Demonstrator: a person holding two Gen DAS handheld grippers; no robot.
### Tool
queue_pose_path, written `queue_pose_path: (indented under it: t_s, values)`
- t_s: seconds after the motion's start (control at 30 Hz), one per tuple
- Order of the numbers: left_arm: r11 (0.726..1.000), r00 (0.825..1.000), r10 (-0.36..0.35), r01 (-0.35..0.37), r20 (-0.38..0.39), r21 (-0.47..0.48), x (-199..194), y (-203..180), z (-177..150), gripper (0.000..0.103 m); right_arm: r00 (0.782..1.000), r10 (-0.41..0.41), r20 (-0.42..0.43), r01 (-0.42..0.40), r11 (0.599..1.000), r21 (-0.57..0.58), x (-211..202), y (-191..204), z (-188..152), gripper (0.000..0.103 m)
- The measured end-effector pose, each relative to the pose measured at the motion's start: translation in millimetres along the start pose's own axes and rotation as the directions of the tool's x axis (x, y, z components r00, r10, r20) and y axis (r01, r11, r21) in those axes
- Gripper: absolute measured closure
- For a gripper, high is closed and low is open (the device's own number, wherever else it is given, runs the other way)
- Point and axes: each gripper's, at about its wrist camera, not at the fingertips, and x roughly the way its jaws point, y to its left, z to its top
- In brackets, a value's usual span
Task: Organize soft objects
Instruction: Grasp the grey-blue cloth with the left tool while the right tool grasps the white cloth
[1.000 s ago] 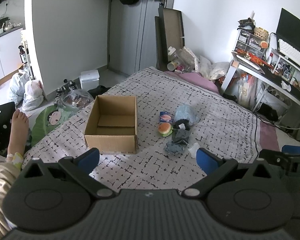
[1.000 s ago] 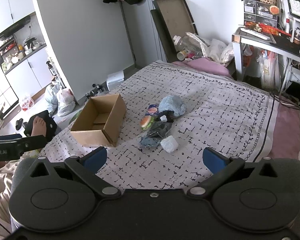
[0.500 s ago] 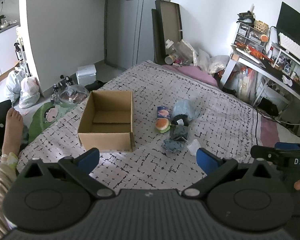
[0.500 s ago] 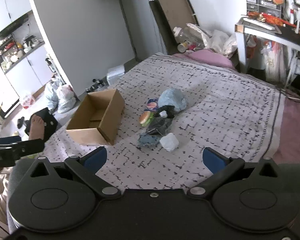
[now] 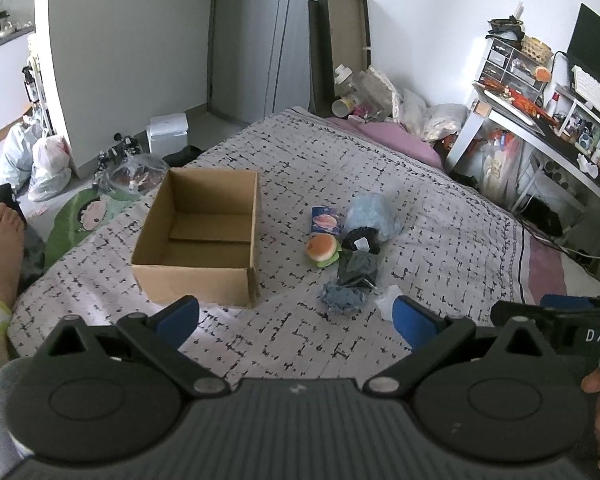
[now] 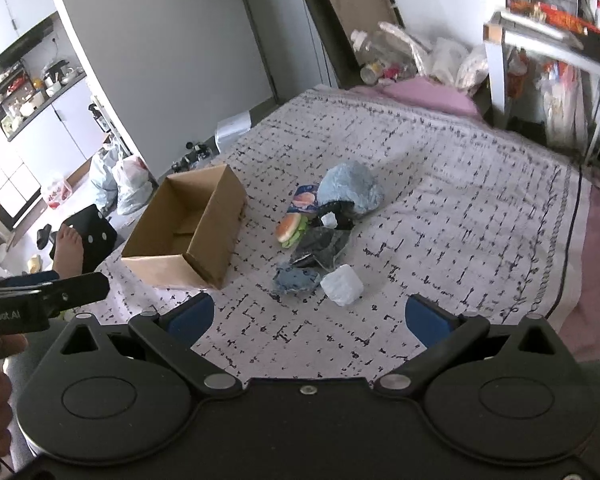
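An open, empty cardboard box [image 5: 196,236] [image 6: 188,232] stands on the patterned bedspread [image 5: 440,240]. Right of it lies a heap of soft things: a burger plush [image 5: 321,249] [image 6: 290,227], a pale blue bundle [image 5: 374,212] [image 6: 352,186], a dark pouch [image 5: 357,266] [image 6: 320,246], a blue-grey cloth [image 5: 344,298] [image 6: 296,280], a white lump [image 6: 342,290] and a small printed packet [image 5: 325,219]. My left gripper [image 5: 296,318] is open above the near bed, holding nothing. My right gripper [image 6: 308,318] is also open and empty, short of the white lump.
A cluttered desk [image 5: 540,120] stands at the right. Bags [image 5: 40,160] and a white bin [image 5: 167,132] sit on the floor left of the bed. A person's bare foot [image 5: 2,236] rests at the left edge. Bags and a pink pillow [image 5: 384,136] crowd the far end.
Both grippers have risen and tilted down toward the bed, so the box and heap sit lower and more central in view. The right gripper has moved closer to the heap. Nothing was grasped.
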Motion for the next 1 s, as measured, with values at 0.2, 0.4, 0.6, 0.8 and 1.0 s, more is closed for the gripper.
queue_pose_path:
  t_s: [0.2, 0.4, 0.6, 0.8, 1.0]
  values:
    - [1.000, 1.000, -0.011, 0.010, -0.024, -0.020, 28.1, 0.5, 8.3, 0.002, 1.000, 0.018, -0.019, -0.016, 0.993, 0.113, 25.1, -21.2, 10.0, 0.000]
    - [0.998, 0.998, -0.044, 0.043, -0.040, -0.039, 57.1, -3.2, 15.6, 0.003, 0.999, 0.018, -0.032, -0.012, 0.988, 0.157, 47.9, -34.6, 21.2, 0.017]
    - [0.996, 0.994, -0.076, 0.072, -0.077, -0.050, 88.3, -11.8, 18.1, 0.007, 0.996, 0.041, -0.081, -0.022, 0.975, 0.219, 77.2, -43.6, 26.2, 0.017]
    - [0.995, 0.989, -0.091, 0.086, -0.113, -0.052, 120.7, -20.3, 16.7, 0.014, 0.995, 0.058, -0.082, -0.028, 0.947, 0.320, 103.3, -63.2, 24.1, 0.016]
    - [0.993, 0.982, -0.100, 0.088, -0.159, -0.084, 154.7, -20.5, 14.5, 0.021, 0.989, 0.101, -0.107, -0.050, 0.914, 0.402, 129.5, -74.8, 18.1, 0.016]
